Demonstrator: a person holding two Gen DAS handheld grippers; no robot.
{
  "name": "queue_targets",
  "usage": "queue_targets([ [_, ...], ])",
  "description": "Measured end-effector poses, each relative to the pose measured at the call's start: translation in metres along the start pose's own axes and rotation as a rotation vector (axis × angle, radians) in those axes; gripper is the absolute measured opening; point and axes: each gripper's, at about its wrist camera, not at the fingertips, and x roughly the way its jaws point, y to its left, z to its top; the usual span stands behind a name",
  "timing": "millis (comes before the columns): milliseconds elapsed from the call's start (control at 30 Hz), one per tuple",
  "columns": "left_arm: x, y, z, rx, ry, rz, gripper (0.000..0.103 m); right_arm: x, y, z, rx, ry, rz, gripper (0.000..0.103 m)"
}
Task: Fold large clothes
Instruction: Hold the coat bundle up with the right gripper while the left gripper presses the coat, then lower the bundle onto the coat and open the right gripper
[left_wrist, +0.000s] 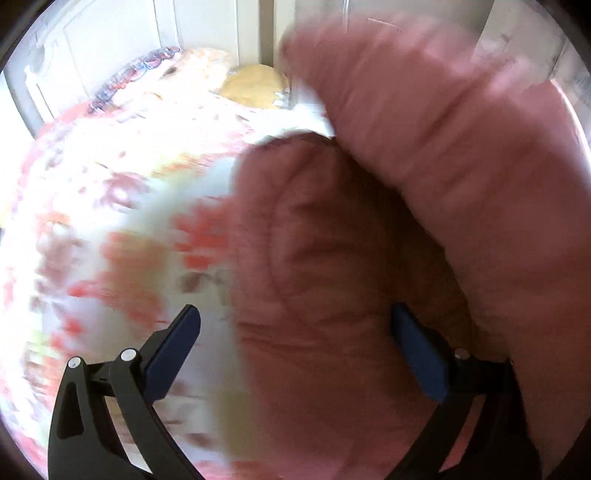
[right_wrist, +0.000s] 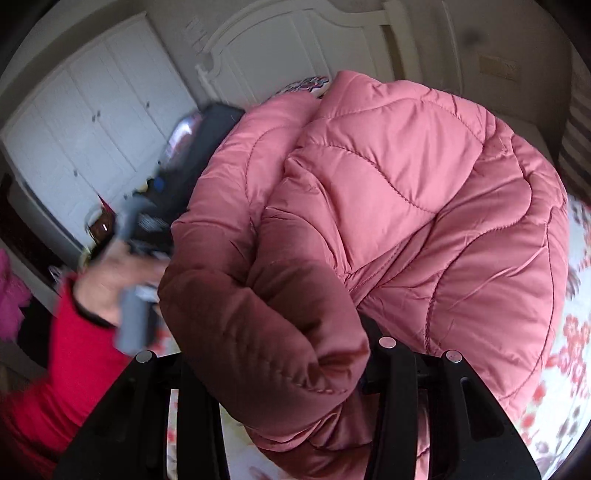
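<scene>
A pink quilted puffer jacket (right_wrist: 388, 206) lies heaped on a floral bed sheet (right_wrist: 569, 354). In the right wrist view a thick fold of it bulges between the jaws of my right gripper (right_wrist: 273, 343) and hides both fingertips, so that gripper is shut on the fabric. In the blurred left wrist view my left gripper (left_wrist: 295, 332) stands wide open over the jacket (left_wrist: 332, 277). One of its blue pads (left_wrist: 173, 350) is over the sheet and the other is over the pink fabric. A puffy roll of the jacket arches across the upper right of that view.
A person's hand (right_wrist: 107, 284) in a red sleeve grips the left gripper's grey handle at the left of the right wrist view. A yellow pillow (left_wrist: 255, 86) and a patterned pillow (left_wrist: 136, 72) lie at the bed's head. A white headboard and white wardrobe doors (right_wrist: 92, 122) stand behind.
</scene>
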Motion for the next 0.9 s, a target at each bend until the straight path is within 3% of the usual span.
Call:
queue_targets([
  [133,-0.033,0.038,0.003,-0.019,-0.051,0.173,0.100,0.025,0.034,-0.007,-0.193,0.060,-0.173,0.043],
  [233,-0.068,0.056,0.016,-0.048,-0.120,0.216,0.100,0.041,0.063,-0.013,-0.329,0.098,-0.306,0.046],
  [333,-0.092,0.033,0.034,0.040,-0.169,0.237,0.100,0.056,0.080,-0.018,-0.438,0.130,-0.440,0.048],
  [400,-0.096,-0.002,0.046,0.137,-0.183,0.220,0.100,0.063,0.084,-0.023,-0.484,0.134,-0.510,0.049],
  [533,-0.080,-0.065,0.058,0.304,-0.178,0.190,0.100,0.072,0.094,-0.031,-0.525,0.117,-0.563,0.049],
  [700,-0.067,-0.106,0.066,0.380,-0.186,0.151,0.101,0.068,0.101,-0.037,-0.568,0.102,-0.559,0.050],
  [800,-0.034,-0.112,0.066,0.427,-0.134,0.217,0.101,0.065,0.099,-0.038,-0.570,0.088,-0.548,0.050],
  [900,-0.007,-0.098,0.064,0.391,-0.063,0.191,0.101,0.056,0.097,-0.044,-0.576,0.065,-0.534,0.051],
])
